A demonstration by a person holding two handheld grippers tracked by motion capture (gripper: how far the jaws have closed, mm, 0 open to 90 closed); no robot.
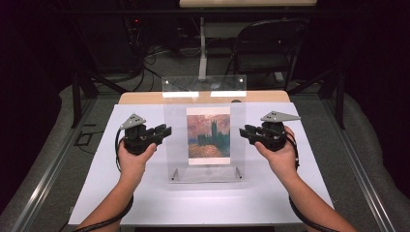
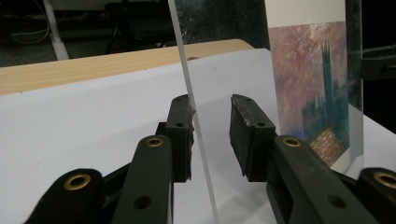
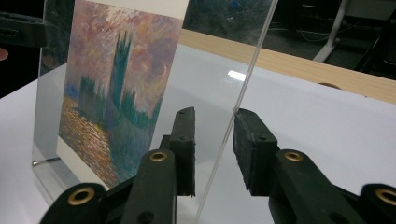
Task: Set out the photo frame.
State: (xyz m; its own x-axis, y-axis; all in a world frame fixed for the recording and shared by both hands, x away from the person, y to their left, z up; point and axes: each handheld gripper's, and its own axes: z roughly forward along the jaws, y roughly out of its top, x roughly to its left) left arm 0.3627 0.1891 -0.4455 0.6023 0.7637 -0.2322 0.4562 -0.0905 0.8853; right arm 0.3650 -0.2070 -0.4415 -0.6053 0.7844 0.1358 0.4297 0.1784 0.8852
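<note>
while the clear frame stands between them, left gripper and right gripper straddle its side edges, jaws unclamped.

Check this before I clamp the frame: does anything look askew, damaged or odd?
Nothing stands out. The clear frame stands upright on the white sheet, its painting print straight and unmarked. The left gripper and right gripper straddle its side edges.
</note>
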